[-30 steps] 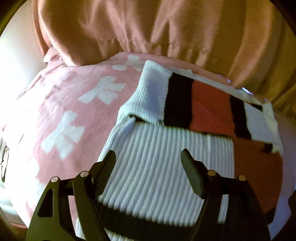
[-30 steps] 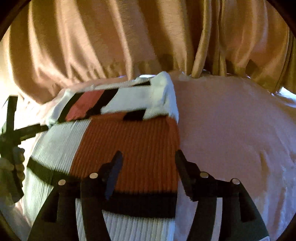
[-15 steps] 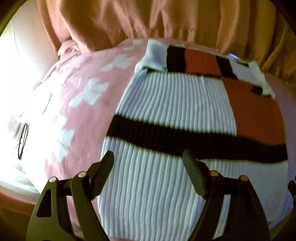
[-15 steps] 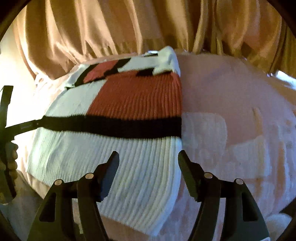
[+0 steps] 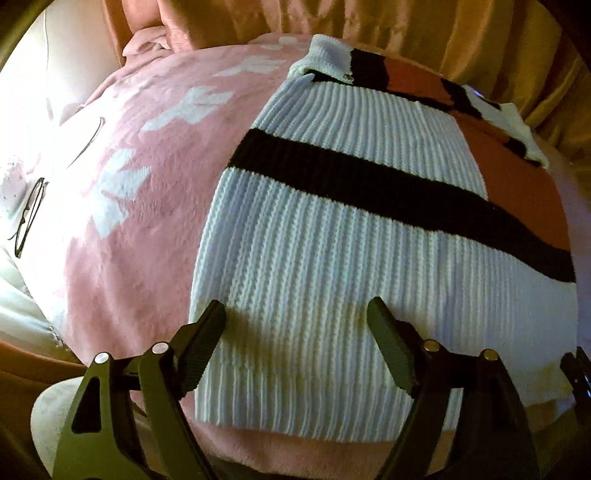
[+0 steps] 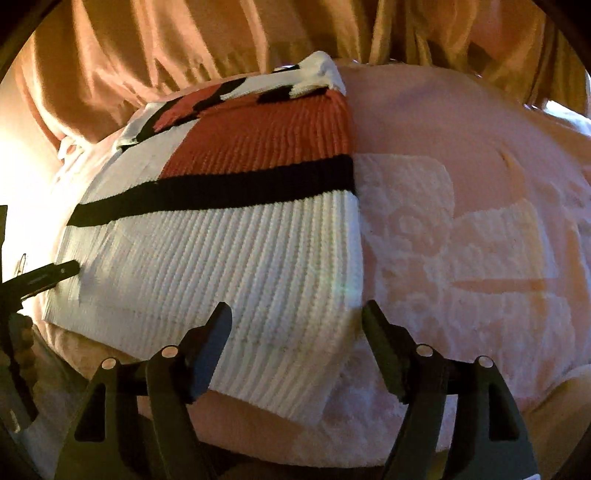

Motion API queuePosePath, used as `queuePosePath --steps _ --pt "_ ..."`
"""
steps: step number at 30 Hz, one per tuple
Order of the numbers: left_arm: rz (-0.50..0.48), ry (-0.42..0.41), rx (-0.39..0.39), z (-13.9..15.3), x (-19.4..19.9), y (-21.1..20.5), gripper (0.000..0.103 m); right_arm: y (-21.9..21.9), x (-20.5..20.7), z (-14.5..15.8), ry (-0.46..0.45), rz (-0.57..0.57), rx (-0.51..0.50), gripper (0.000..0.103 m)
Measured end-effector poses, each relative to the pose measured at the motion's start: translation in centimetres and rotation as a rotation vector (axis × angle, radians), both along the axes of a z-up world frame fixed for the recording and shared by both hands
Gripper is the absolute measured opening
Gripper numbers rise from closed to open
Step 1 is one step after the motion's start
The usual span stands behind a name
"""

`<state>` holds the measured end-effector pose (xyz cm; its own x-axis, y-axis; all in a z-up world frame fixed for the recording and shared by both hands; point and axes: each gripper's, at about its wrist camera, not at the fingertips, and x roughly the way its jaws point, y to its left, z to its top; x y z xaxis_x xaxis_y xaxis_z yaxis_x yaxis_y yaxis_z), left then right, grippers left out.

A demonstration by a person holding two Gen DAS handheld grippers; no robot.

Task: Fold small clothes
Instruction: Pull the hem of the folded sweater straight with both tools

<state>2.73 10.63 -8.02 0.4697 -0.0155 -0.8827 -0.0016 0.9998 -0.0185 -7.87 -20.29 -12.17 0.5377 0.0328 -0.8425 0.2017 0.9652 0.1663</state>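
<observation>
Tongs first: my left tongs (image 5: 297,321) stand wide open above the near white part of the sweater (image 5: 332,258), holding nothing; whether the tips touch the knit I cannot tell. My right tongs (image 6: 297,323) are spread just as wide and empty, straddling the sweater's right edge, 1 finger over the ribbed white knit, the other over the blanket (image 6: 461,240).

I see no containers.

From the left wrist view, the sweater lies flat on the pink blanket (image 5: 147,221), filling the frame from 6 o'clock up to 1 o'clock. It is white ribbed knit with 1 black band across it, a rust-orange block at 2 o'clock, and folded sleeves along the far edge at 12 o'clock. Golden curtain (image 5: 406,26) hangs behind.

In the right wrist view, the left tongs (image 6: 55,275) poke in at 9 o'clock, their tip at the sweater's left edge, mostly cut off. A dark outline on the blanket at 9 o'clock in the left view is washed out by glare.
</observation>
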Motion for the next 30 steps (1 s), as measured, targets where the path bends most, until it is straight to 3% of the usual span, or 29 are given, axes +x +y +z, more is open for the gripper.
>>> queuePosePath --steps 8,13,16,22,24,26,27,28,29,30 --pt "0.004 -0.045 -0.120 0.2 -2.2 2.2 0.084 -0.2 -0.9 -0.2 0.000 0.015 0.047 0.077" --pt "0.107 -0.119 -0.204 1.1 -3.3 4.8 0.085 0.0 -1.2 -0.2 -0.007 0.042 0.125 0.076" --pt "0.112 -0.099 -0.221 0.7 -2.8 5.6 0.085 0.2 -1.0 -0.2 -0.007 0.057 0.115 0.074" --pt "0.064 -0.081 -0.235 -0.5 -2.0 5.0 0.086 -1.0 -0.6 -0.2 -0.025 0.031 0.191 0.054" --pt "0.062 -0.086 -0.260 -0.6 -1.8 4.9 0.093 -1.3 -0.4 -0.3 -0.028 0.026 0.210 0.051" --pt "0.064 -0.096 -0.285 -0.7 -1.4 4.7 0.095 -1.4 -0.2 -0.3 -0.028 0.029 0.214 0.038" --pt "0.065 -0.096 -0.285 -0.7 -1.2 4.5 0.094 -1.5 -0.1 -0.4 -0.027 0.035 0.231 0.031" --pt "0.056 -0.097 -0.286 -0.6 -1.1 4.2 0.079 -1.5 -0.1 -0.5 -0.026 0.041 0.257 0.016" --pt "0.040 -0.092 -0.281 -0.4 -0.9 4.0 0.057 -1.6 -0.1 -0.5 -0.031 0.041 0.282 0.016" --pt "0.022 -0.075 -0.270 -0.4 -0.7 3.7 0.048 -1.6 -0.2 -0.2 -0.045 0.042 0.292 0.015"
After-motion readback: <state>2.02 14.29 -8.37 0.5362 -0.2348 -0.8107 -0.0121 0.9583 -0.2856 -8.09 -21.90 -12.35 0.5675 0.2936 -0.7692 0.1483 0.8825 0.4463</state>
